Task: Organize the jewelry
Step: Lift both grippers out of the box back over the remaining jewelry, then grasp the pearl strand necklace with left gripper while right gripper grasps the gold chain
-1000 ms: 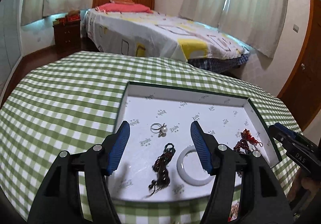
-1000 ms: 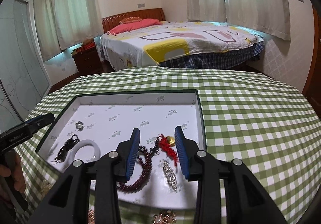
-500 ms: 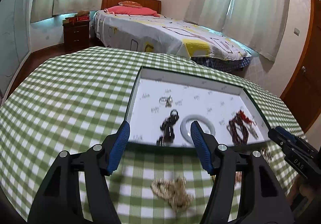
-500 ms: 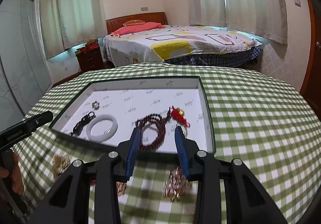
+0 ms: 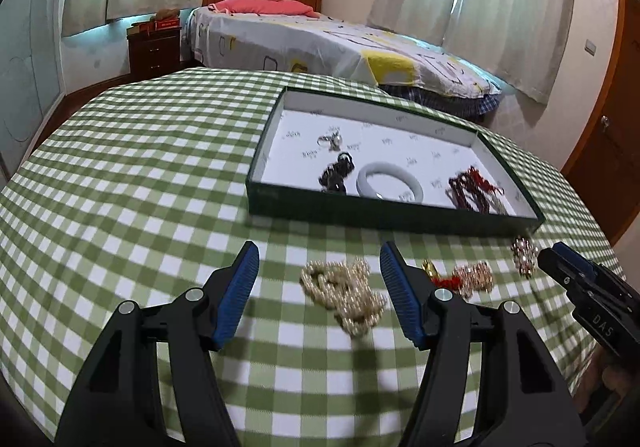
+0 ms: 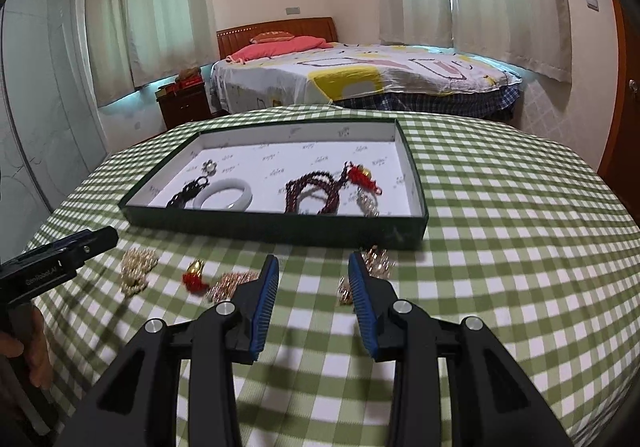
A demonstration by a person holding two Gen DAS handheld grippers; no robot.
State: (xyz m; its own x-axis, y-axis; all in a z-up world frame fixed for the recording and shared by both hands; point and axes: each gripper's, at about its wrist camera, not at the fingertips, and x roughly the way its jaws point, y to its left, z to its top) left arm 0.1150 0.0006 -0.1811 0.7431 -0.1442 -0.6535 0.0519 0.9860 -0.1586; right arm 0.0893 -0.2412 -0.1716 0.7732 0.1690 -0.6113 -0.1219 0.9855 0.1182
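A table (image 5: 120, 175) covered in green-and-white checked cloth carries a shallow dark green cardboard tray with a white printed lining (image 5: 280, 195). Several pieces already lie in the tray: a pale white stone bangle (image 5: 389, 186), a dark beaded bracelet (image 5: 338, 175), a small silver ring with a pearl (image 5: 330, 141) and a dark red bead strand with a red tassel (image 6: 316, 189).

Loose pieces wait on the cloth in front of the tray. A heap of cream pearl beads (image 5: 345, 289) lies between the fingers of the left claw (image 5: 318, 287), which stands open and empty above it. A small red tassel with a gold bell (image 6: 195, 275) and a rose-gold sparkly bracelet (image 6: 230, 283) lie just to the right of the pearls. A gold cluster piece (image 6: 376, 258) lies near the tray's front wall, beside the right claw (image 6: 313, 301), which is partly open and holds nothing.

The likely step is picking up the pearl heap. To do it well, lower the left claw straight down so both pads straddle the thickest part, then close gently, so that no loop trails out.

The pearl heap's long axis runs diagonally, from its far-left end toward its near-right end.
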